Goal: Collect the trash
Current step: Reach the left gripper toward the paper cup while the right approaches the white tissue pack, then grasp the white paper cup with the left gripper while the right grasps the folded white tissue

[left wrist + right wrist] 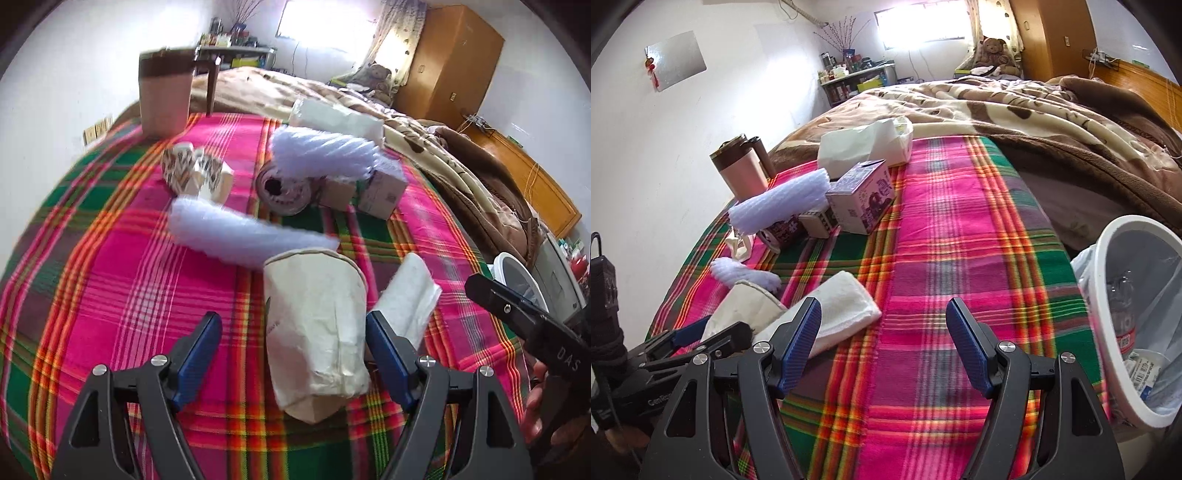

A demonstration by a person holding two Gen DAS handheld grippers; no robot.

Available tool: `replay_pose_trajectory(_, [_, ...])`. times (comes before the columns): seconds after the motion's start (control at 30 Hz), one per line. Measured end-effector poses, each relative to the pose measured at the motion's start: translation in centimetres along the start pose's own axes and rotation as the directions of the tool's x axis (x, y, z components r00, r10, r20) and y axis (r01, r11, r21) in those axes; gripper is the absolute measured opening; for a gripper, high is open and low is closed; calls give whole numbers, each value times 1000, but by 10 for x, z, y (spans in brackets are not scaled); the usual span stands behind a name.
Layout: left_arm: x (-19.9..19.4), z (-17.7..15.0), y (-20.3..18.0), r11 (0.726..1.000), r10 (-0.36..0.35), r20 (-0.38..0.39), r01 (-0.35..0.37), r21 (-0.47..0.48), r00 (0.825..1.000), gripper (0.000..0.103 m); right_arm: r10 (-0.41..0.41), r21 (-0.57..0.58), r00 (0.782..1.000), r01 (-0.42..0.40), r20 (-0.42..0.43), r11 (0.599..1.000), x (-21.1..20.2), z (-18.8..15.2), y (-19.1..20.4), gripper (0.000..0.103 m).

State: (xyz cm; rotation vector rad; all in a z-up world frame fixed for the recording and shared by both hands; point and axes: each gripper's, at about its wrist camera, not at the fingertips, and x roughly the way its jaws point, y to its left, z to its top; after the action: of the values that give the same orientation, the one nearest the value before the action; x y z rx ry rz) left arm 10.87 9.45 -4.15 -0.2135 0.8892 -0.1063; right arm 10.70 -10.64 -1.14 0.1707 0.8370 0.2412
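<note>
Trash lies on a plaid cloth (110, 280) on the bed. A crumpled cream paper bag (317, 332) lies between the open fingers of my left gripper (293, 347), which is not closed on it. A folded white tissue (410, 295) lies just right of the bag; it also shows in the right wrist view (842, 306). Two pale foam net sleeves (236, 232) (321, 151), small cartons (384, 188), a patterned box (195, 173) and a tape roll (280, 188) lie further back. My right gripper (882, 332) is open and empty over bare cloth.
A white bin (1108, 295) with a plastic liner and some trash stands at the bed's right edge. A pink tumbler (166, 96) stands at the far left corner. A white tissue pack (864, 144) and a brown blanket (1034, 110) lie behind.
</note>
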Motion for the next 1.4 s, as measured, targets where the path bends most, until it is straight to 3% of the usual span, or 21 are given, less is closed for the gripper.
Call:
replay_pose_trajectory(0.27, [-8,-6,22,998,4,25,-2,-56,1000,76,6,-10,999,-7,-32,1000,13,3,18,72])
replay_pose_trajectory(0.63, [-21,-11,43,994,68,47,-64,-93,997,75,-7,-6,995,7,-102,1000,34,1,37,72])
replay_pose_trajectory(0.77, [-21,-13,50,992,61,42,-56,-111,997,76,-24,-18,993,22,-112,1000,40,0,42,72])
replay_pose_trajectory(0.97, [-20,-13,49,993,69,34,-65,-103,997,78,-80,-59,990,74,-115,995,43,-5,52,72])
replay_pose_trajectory(1.17, [-17,-13,43,994,81,25,-79,-76,996,81,-86,-65,991,80,-99,995,39,-9,51,72])
replay_pose_trajectory(1.23, [-17,-13,41,995,78,22,-76,-71,997,82,-80,-53,992,75,-94,996,37,-11,50,69])
replay_pose_trajectory(1.4, [-17,-15,36,996,68,19,-67,-55,998,80,-29,-49,996,25,-89,998,35,-12,51,46])
